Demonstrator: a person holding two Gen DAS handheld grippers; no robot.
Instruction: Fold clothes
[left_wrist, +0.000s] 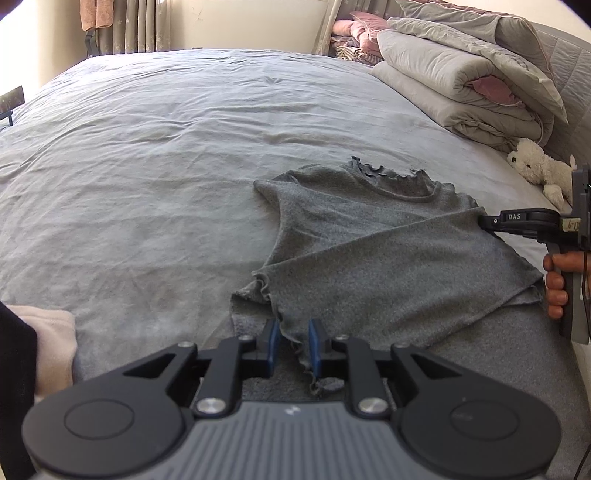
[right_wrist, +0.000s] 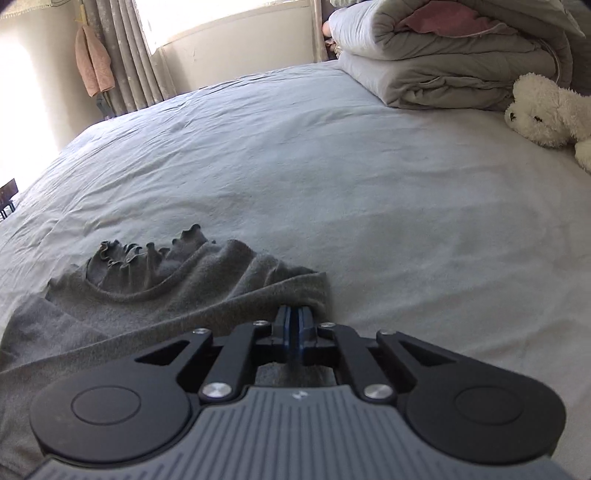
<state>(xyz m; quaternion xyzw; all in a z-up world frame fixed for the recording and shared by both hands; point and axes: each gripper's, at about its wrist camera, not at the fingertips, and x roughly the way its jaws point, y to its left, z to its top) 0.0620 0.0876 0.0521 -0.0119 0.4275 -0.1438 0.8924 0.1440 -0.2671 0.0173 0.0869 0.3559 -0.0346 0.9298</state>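
Two hand-held grippers work one garment: left hand-held gripper (left_wrist: 291, 345) stands parted, ruffled hem loose between its pads; right hand-held gripper (right_wrist: 294, 325) is clenched on a shoulder fold. Grey knit top (left_wrist: 369, 258) lies on the bed (left_wrist: 166, 147): light, limp, stretchy. Pinch seams and hems.
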